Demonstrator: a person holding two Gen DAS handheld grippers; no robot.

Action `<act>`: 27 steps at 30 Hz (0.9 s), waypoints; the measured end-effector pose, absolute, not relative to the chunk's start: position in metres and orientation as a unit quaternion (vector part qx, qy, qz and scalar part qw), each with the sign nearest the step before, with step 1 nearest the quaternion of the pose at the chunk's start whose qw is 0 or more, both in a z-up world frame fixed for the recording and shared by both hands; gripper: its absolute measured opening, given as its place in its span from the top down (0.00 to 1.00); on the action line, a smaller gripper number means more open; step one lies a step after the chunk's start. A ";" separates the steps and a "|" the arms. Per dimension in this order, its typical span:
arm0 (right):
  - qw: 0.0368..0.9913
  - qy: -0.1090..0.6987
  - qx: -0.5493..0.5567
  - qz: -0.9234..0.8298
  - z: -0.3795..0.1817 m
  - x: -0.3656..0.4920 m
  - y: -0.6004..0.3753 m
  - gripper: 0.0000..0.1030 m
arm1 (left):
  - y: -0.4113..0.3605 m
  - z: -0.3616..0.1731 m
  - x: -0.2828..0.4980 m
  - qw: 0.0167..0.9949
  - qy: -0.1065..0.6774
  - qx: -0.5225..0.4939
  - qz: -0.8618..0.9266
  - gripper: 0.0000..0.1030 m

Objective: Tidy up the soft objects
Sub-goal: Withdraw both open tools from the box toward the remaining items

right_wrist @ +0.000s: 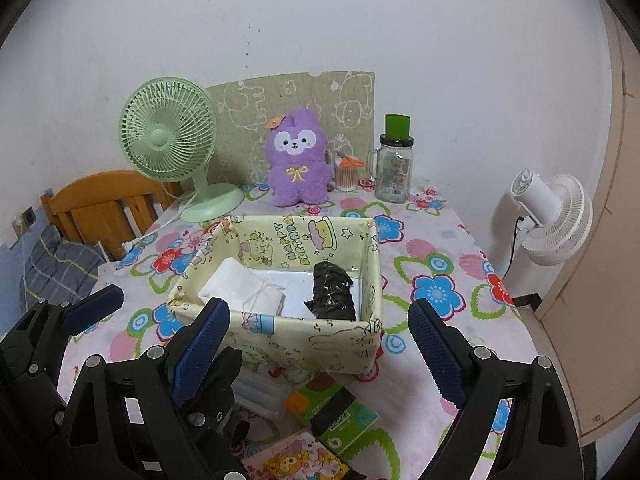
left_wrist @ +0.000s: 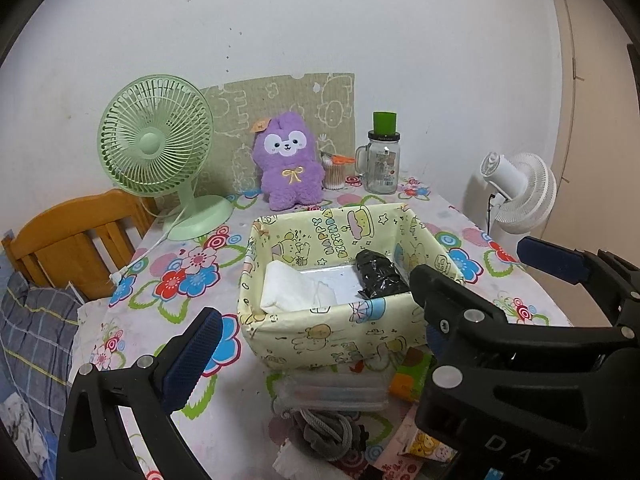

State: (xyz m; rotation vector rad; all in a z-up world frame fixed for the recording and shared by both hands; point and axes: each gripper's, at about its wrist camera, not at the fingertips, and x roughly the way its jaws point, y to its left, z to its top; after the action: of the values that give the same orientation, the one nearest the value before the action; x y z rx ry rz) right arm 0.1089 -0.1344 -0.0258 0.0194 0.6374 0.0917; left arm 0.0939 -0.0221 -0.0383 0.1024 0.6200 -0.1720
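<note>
Purple plush rabbit (right_wrist: pixel 298 164), at twelve o'clock beyond the yellow fabric box (right_wrist: pixel 280 336), looks light and squashy; its torso is best pinched. Both grippers' fingers (right_wrist: pixel 204 356) are held apart, empty.

A yellow cartoon-print box (right_wrist: pixel 280 328) holds a folded white cloth (right_wrist: pixel 240 288) at left and a crumpled black bundle (right_wrist: pixel 332 292) at right.

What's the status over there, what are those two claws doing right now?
Left gripper open, empty. Right gripper open, empty. Yellow box holds a white cloth and a black bundle. Purple plush at the wall; nothing blocking the box.
</note>
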 end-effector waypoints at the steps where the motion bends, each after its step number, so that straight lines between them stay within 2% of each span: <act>1: 0.949 0.313 0.010 0.045 -0.025 0.107 -0.134 0.10 | -0.022 -0.038 0.091 0.948 0.303 0.050 -0.084 0.00; 27: 0.953 0.301 0.002 0.041 -0.027 0.059 -0.133 0.10 | -0.015 -0.043 0.046 0.950 0.298 0.035 -0.080 0.00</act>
State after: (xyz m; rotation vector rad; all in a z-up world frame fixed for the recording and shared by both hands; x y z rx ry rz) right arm 0.0595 -0.1334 -0.0267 0.0049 0.6113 0.0832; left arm 0.0464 -0.0154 -0.0428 0.0712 0.6070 -0.1636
